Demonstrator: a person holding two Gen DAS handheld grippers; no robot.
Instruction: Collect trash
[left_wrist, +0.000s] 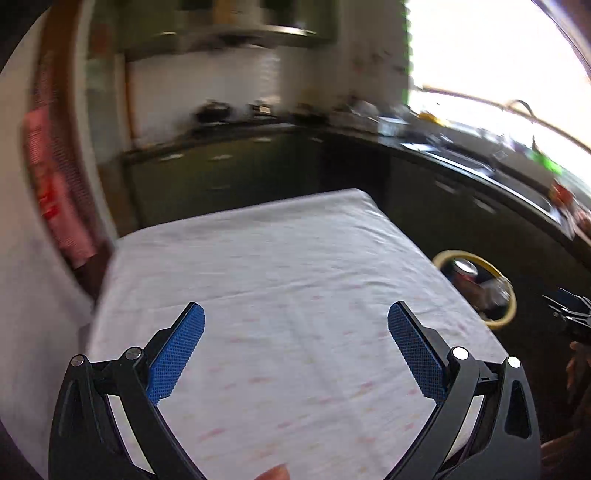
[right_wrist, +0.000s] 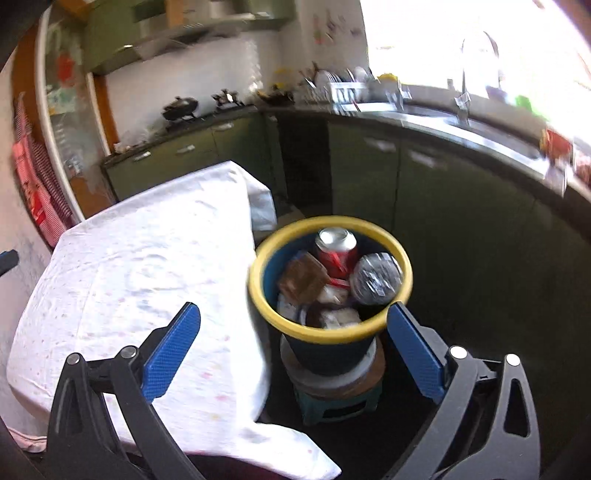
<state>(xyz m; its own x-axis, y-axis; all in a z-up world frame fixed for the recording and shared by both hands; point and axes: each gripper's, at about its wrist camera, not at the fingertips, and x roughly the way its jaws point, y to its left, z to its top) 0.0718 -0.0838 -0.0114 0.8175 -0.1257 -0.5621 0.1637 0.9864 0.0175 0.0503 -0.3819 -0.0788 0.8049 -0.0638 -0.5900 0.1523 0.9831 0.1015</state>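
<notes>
Cloth-covered table (right_wrist: 129, 266), trash bin (right_wrist: 328, 330) between right tongs (right_wrist: 291, 314) (gaping, empty)

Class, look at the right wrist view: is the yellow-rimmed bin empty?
No, the bin holds a red can, a brown packet and other rubbish.

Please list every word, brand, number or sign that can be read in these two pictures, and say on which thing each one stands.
None can be read.
Red can in the yellow-rimmed bin: white markings on its side, too blurred to read.
Brown packet in the bin: no readable print.
Red and white cloth hanging at the left: pattern only, blurred.
Papers on the wall beside the window: too small and blurred.
</notes>
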